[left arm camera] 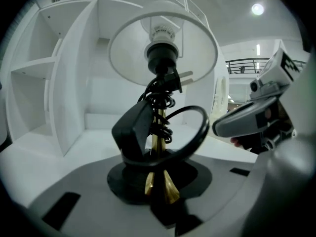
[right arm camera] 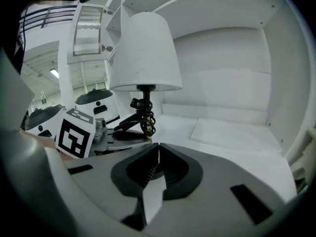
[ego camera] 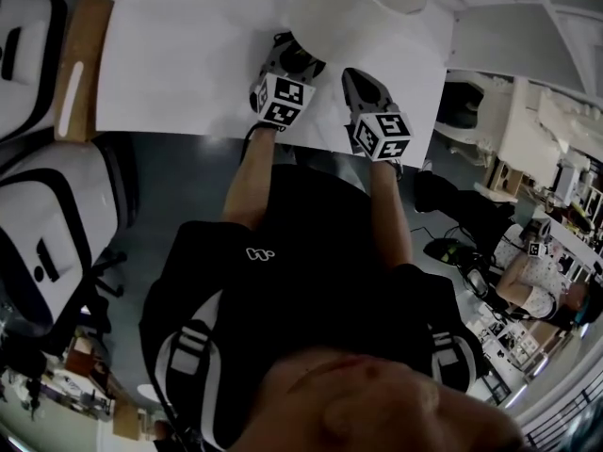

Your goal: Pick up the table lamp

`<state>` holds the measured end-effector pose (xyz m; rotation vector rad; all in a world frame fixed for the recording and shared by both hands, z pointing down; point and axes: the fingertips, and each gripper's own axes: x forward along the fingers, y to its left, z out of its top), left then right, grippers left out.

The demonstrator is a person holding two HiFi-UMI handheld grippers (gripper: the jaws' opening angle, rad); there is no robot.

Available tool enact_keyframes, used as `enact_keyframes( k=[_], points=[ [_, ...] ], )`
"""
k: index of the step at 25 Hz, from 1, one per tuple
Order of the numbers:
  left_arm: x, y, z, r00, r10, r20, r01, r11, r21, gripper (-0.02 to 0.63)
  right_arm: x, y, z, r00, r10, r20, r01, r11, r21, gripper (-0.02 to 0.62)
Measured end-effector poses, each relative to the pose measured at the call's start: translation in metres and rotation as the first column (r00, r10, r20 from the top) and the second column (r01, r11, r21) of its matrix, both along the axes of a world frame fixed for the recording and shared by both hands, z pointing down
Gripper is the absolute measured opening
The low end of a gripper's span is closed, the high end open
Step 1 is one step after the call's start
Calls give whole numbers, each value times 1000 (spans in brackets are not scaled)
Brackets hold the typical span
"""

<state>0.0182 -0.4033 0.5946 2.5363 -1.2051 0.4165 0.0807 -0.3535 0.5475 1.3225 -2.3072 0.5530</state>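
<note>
The table lamp (ego camera: 353, 8) stands on the white table at the top of the head view, with a white shade (right arm camera: 143, 53). A black cord (left arm camera: 159, 98) is wound round its brass stem (left arm camera: 157, 142), and a black adapter (left arm camera: 132, 127) hangs beside it. My left gripper (left arm camera: 159, 179) is at the foot of the lamp, its dark pads closed on the brass stem. In the head view the left gripper (ego camera: 285, 61) reaches under the shade. My right gripper (right arm camera: 159, 149) is shut and holds nothing, a little short of the lamp and to its right (ego camera: 363, 90).
White shelf compartments (left arm camera: 54, 83) stand behind the lamp, with a back wall and side panel (right arm camera: 276, 83) close by. The table's near edge (ego camera: 188, 132) runs below the grippers. White and black chairs (ego camera: 57, 205) stand at the left.
</note>
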Motion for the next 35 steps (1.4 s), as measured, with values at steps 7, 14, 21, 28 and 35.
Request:
enact_keyframes(
  k=[7,14,21,28,35],
  points=[
    [-6,10,-20,999,33,-36,-33,999,4,98,-16,-9,-3,999,-28,25,28,999,16,26],
    [-30,1,-63,1000,13,-18,-12,999,42,98,-18,-26,-23,998,5,61,-10,997,76,25],
    [-47,-7,-115,999,-30,-23,32,997,72,98,-22,-45,-70,990,34,138,-62,977,204,25],
    [-51,-8,-161,999,-27,-34,30,995,94,98,-20,-55,-116,975,55,215,-121,943,310,25],
    [-59,-13,-210,995,-32,-96,43,992,119,91,-19,-53,-138,962,49,270,-143,929,342,25]
  ],
)
